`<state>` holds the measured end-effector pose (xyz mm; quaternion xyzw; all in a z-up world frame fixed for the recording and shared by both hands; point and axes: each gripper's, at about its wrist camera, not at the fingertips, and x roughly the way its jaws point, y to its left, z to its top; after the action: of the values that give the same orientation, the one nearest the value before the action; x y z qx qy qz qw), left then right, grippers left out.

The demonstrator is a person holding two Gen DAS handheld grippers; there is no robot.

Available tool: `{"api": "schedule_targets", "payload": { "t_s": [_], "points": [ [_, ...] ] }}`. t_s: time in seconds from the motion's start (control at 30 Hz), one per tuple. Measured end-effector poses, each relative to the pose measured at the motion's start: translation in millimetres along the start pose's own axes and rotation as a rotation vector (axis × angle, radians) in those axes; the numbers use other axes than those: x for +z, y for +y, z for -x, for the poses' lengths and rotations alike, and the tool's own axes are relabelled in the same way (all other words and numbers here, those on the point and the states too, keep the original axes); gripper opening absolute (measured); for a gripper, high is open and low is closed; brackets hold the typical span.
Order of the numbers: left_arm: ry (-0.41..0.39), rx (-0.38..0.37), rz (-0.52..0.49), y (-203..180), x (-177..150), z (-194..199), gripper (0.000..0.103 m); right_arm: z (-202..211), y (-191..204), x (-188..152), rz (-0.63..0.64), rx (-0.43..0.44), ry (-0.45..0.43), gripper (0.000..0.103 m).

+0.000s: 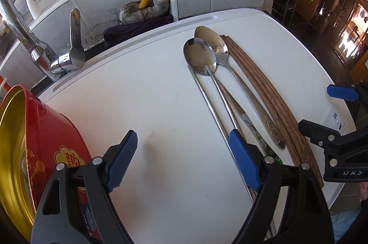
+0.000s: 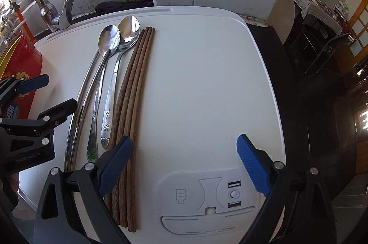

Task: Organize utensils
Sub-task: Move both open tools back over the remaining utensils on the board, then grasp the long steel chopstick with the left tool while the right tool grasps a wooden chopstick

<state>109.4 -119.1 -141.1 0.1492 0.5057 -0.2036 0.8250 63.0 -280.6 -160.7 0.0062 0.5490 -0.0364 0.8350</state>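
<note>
Both the left gripper (image 1: 184, 161) and right gripper (image 2: 185, 163) hang spread and empty. Spoons (image 1: 200, 57) and wooden chopsticks (image 2: 131, 92) lie at the desk's (image 2: 207, 82) ten o'clock; take one kind at a time, pinching mid-handle.

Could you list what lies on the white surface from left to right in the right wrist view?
Red tin → metal chopsticks → long-handled spoon → shorter spoon → wooden chopsticks → moulded panel with a button.
</note>
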Motion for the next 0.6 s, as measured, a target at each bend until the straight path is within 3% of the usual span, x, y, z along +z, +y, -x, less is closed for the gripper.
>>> {"api": "schedule_targets", "payload": {
  "t_s": [0.6],
  "points": [
    [0.005, -0.01, 0.046, 12.1, 7.9, -8.1, 0.08, -8.9, 4.6, 9.7, 0.002, -0.001, 0.014, 0.093]
  ]
}}
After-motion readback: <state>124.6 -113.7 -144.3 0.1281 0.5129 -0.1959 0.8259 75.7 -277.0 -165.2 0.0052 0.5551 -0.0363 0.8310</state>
